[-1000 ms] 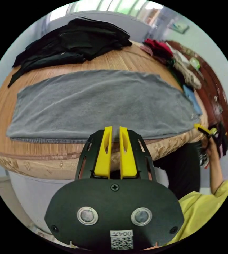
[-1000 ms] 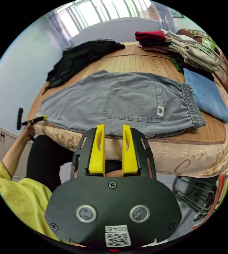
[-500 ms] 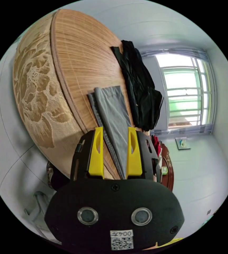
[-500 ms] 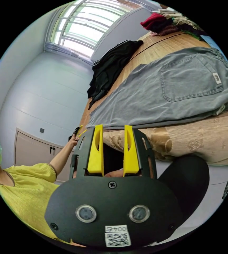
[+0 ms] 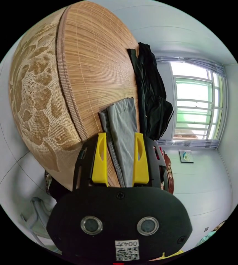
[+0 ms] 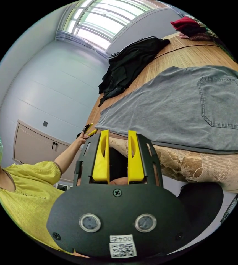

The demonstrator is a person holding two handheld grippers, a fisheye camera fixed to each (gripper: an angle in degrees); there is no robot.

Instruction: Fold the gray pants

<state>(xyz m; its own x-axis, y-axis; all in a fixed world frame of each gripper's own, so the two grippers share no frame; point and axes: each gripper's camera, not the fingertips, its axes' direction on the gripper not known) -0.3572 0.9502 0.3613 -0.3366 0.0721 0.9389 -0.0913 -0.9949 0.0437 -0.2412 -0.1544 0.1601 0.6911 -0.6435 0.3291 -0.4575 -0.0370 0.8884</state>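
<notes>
Left yellow-jawed gripper (image 5: 120, 138): now swung to hem end of flat gray cotton pants (image 6: 185, 107) on woven bamboo mat (image 5: 96, 69), jaws parted astride leg hem, unclenched; lengthwise fold likely next. Right yellow-jawed gripper (image 6: 118, 138): released, empty, off bed edge

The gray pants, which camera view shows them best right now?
The right gripper view: the gray pants lie spread flat on the bamboo mat, back pocket showing. The left gripper view catches just the leg end, seen edge-on between the open jaws of the left gripper.
</notes>
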